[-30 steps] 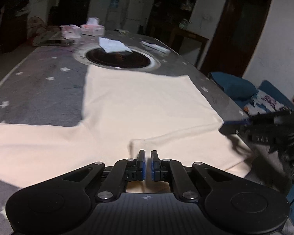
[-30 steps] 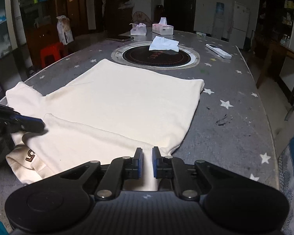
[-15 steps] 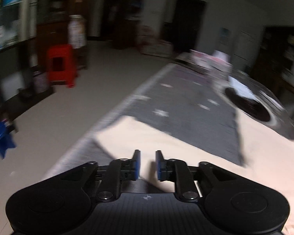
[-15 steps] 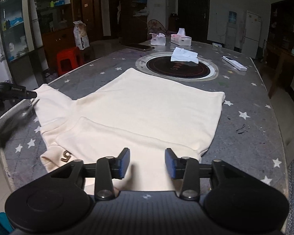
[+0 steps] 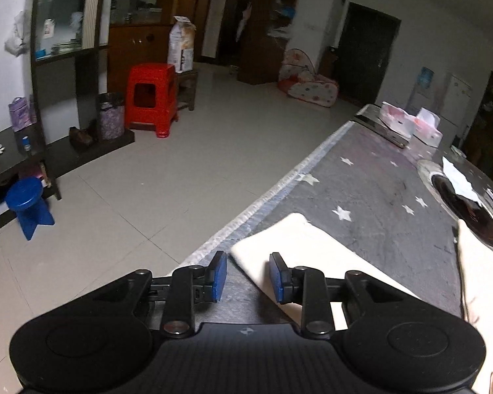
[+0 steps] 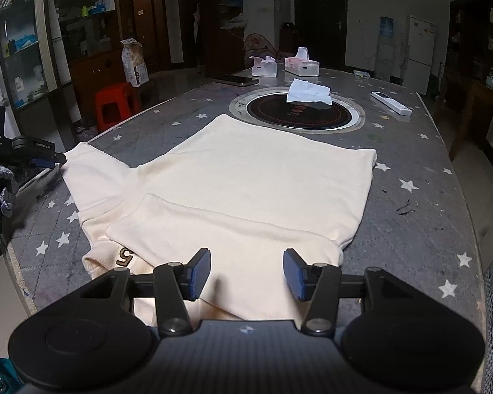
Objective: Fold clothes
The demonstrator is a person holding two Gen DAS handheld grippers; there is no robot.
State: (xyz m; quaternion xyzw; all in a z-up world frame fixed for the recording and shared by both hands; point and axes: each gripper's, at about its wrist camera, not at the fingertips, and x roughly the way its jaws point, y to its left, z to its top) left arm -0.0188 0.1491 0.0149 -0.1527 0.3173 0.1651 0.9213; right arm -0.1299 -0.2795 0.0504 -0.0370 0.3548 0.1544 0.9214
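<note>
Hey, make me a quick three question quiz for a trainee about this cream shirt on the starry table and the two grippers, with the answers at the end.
1. True or false: the right gripper is clamped on the cream long-sleeved shirt.
2. Which part of the shirt lies at the left gripper? A) the hem B) the end of the outstretched sleeve C) the collar
3. Fill in: the other sleeve lies folded ____ the shirt's body.

Key
1. False: its jaws stand apart above the cloth and have just been opening, with nothing pressed between them.
2. B: the sleeve end lies partly between the open jaws, near the edge of the grey star-patterned table cover.
3. Across.
</note>
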